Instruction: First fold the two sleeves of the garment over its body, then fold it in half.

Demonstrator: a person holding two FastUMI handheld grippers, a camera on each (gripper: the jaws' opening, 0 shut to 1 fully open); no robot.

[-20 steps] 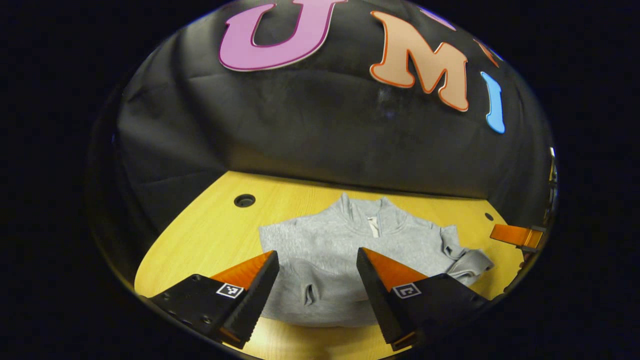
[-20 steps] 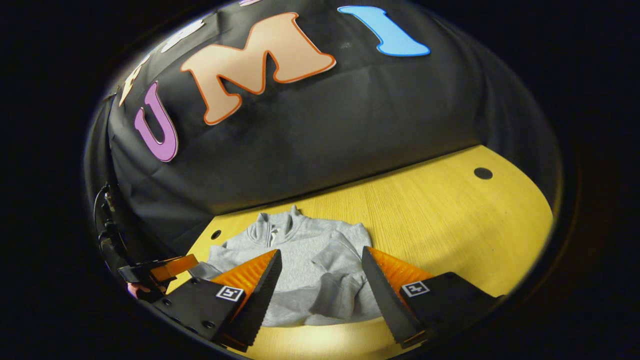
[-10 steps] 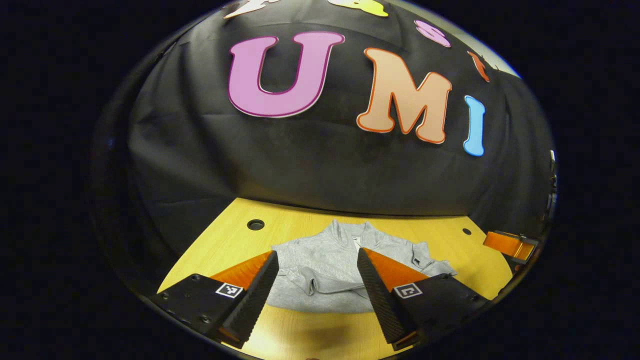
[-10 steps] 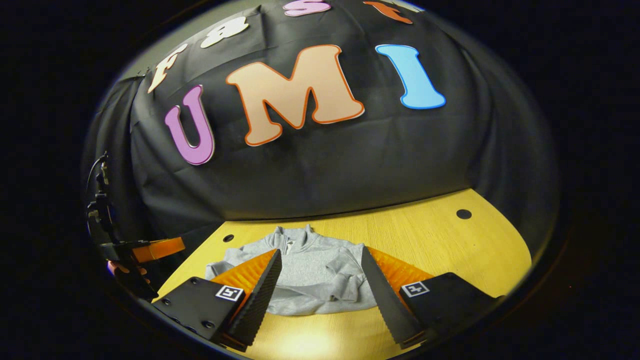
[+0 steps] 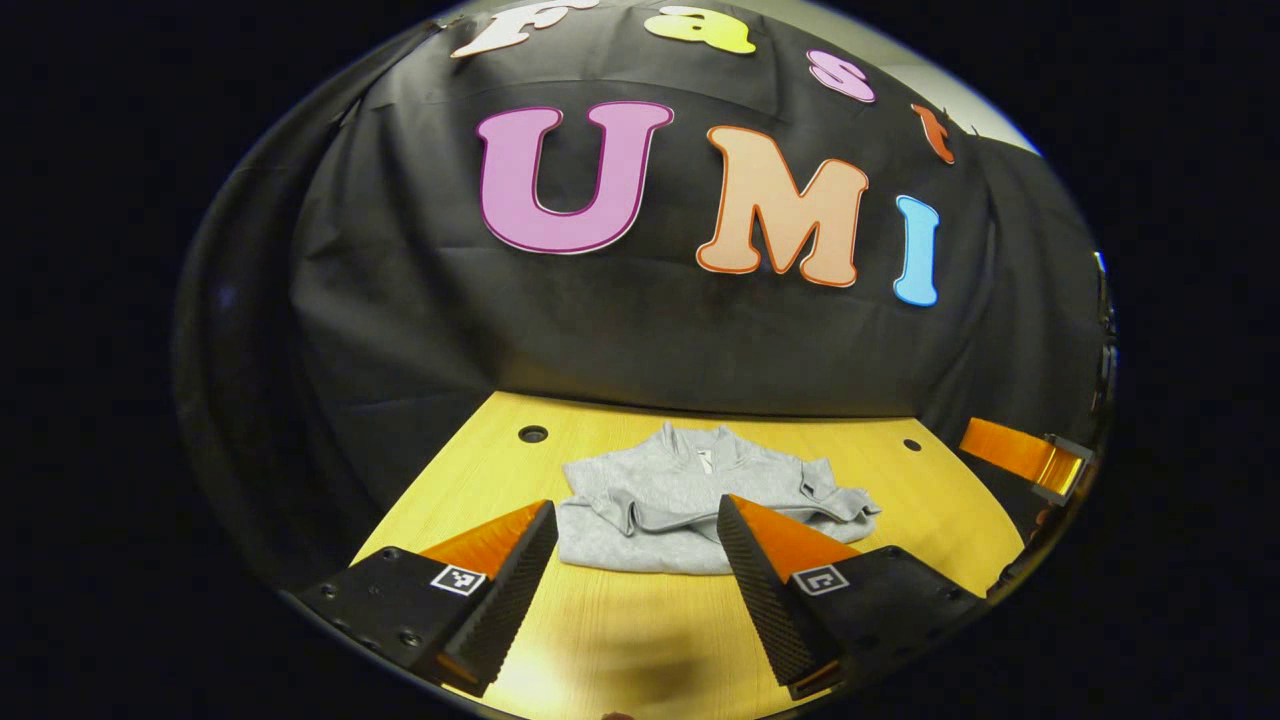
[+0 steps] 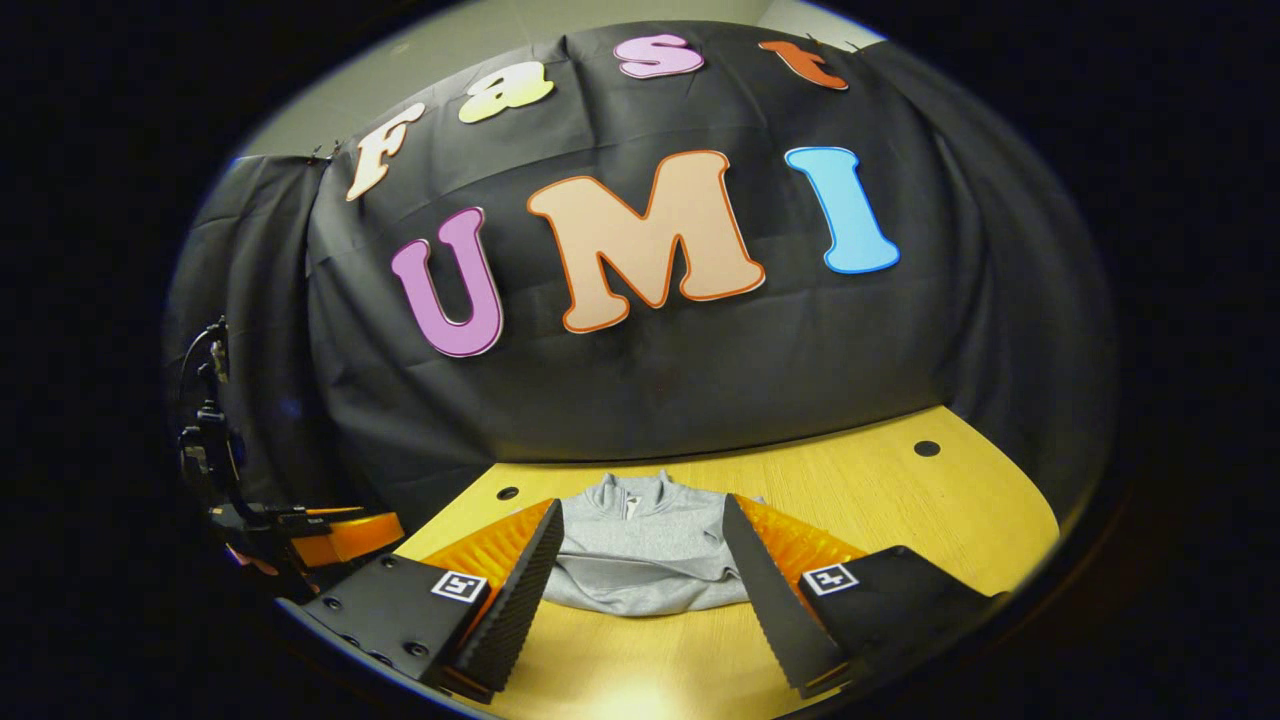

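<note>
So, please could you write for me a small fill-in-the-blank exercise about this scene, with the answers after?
1. The grey garment lies on a ____ table.
2. The left gripper has its jaws ____.
3. The garment's collar points toward the booth's ____.
4. The right gripper holds ____ between its fingers.

Missing words: wooden; open; wall; nothing

Garment (image 5: 690, 495) on table (image 5: 620, 640), near booth wall; both grippers well in front, apart from it.
</note>
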